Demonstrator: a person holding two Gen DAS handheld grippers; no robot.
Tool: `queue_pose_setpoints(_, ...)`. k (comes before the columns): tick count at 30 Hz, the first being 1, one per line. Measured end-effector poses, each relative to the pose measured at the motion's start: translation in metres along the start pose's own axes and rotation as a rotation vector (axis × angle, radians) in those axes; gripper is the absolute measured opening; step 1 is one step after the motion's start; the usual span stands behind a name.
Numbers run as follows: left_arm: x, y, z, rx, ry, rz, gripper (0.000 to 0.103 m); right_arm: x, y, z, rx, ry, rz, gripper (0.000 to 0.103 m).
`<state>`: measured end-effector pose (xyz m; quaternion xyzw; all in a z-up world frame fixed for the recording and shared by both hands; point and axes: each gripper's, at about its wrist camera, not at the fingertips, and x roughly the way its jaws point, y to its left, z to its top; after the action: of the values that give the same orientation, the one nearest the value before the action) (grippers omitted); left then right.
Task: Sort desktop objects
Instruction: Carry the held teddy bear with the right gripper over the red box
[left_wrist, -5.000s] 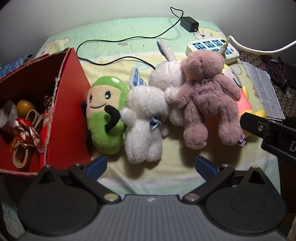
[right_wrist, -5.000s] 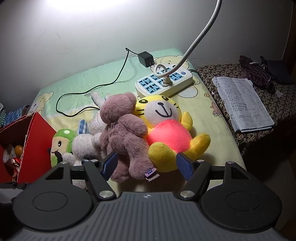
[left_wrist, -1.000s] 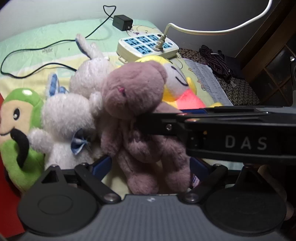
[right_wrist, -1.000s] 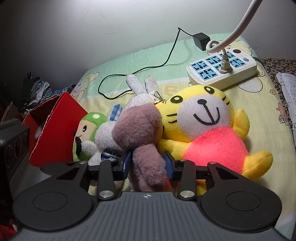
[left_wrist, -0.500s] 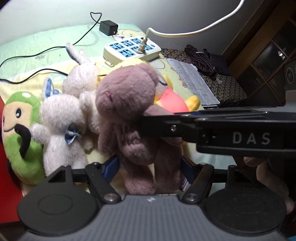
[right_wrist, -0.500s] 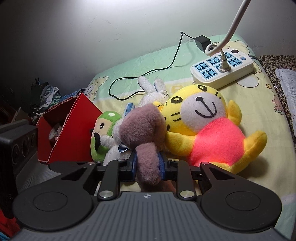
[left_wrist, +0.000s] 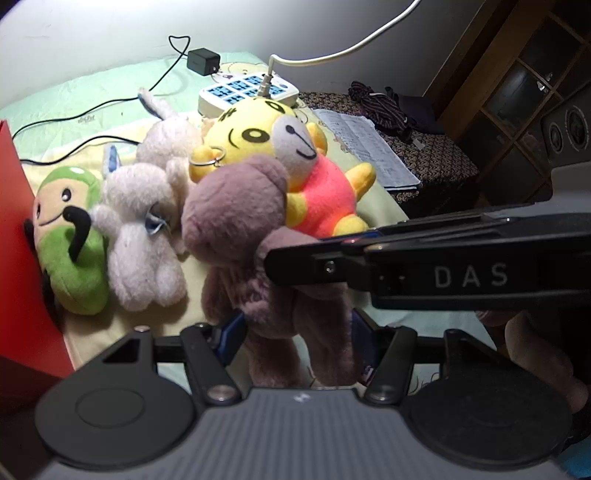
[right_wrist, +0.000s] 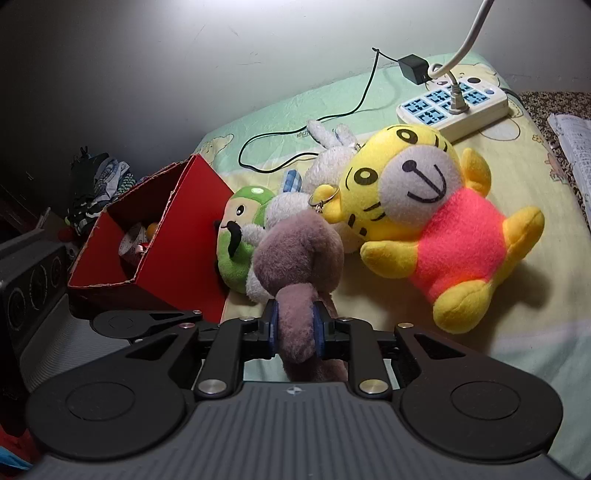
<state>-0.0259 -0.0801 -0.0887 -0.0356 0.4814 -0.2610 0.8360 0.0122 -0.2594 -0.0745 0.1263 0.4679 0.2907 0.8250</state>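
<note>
Mauve plush bear (right_wrist: 299, 254), shaggy pile, held above the bed sheet (right_wrist: 517, 354) beside a yellow plush tiger (right_wrist: 424, 221). Right gripper (right_wrist: 295, 328): jaws nearly closed, pinching the bear's limb. Left gripper (left_wrist: 295, 332): jaws wide, bear's legs between them, contact unclear.

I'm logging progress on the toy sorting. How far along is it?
Early. The red box holds only small items, no plush toys. The right hand-held gripper is shut on the mauve bear, lifted. The yellow tiger, white bunnies and green monkey lie unsorted.
</note>
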Motion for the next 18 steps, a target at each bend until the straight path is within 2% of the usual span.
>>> queue_pose_setpoints(1,-0.002,0.0,-0.003,0.002,0.0,0.009,0.06,0.0,-0.001,-0.002,0.035,0.012,0.031,0.021)
queue_pose_setpoints(4,-0.005,0.006,-0.012,0.006,0.01,0.028,0.06,0.005,-0.022,-0.01,0.289,0.069,0.215,0.019)
queue_pose_setpoints(5,-0.006,0.01,-0.015,-0.005,0.019,0.019,0.06,0.009,-0.027,-0.017,0.36,0.086,0.245,0.018)
queue_pose_setpoints(6,-0.005,0.014,-0.018,-0.019,0.033,0.012,0.059,0.012,-0.029,-0.022,0.389,0.092,0.238,0.018)
queue_pose_setpoints(9,-0.004,0.021,-0.025,-0.039,0.051,0.0,0.057,0.018,-0.024,-0.031,0.409,0.09,0.207,0.017)
queue_pose_setpoints(11,-0.008,0.021,-0.027,-0.034,0.046,0.007,0.057,0.018,-0.014,-0.033,0.386,0.085,0.217,0.017)
queue_pose_setpoints(14,-0.023,0.021,-0.027,-0.017,0.007,0.028,0.056,0.011,0.007,-0.031,0.304,0.051,0.217,0.017)
queue_pose_setpoints(18,-0.043,0.025,-0.026,-0.013,-0.036,0.054,0.055,0.007,0.021,-0.027,0.257,0.018,0.226,0.017)
